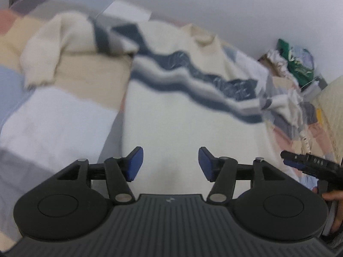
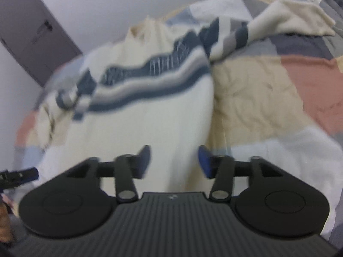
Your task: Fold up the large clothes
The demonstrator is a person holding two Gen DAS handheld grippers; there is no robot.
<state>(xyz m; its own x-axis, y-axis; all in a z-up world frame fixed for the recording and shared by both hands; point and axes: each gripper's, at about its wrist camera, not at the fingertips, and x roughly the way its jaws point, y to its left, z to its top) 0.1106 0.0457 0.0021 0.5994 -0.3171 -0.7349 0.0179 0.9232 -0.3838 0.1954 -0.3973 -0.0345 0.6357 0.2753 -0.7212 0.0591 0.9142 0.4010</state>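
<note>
cream sweater with wavy navy and grey bands, spread flat on a patchwork bed cover, collar toward the wall. one sleeve stretched out sideways over the cover, the other sleeve bunched beside the body. left gripper above the sweater's lower part, jaws released, blue pads apart, nothing between them. right gripper over the sweater's side edge, jaws likewise released and empty. heap of other clothes near the wall. grey door in the right wrist view.
</note>
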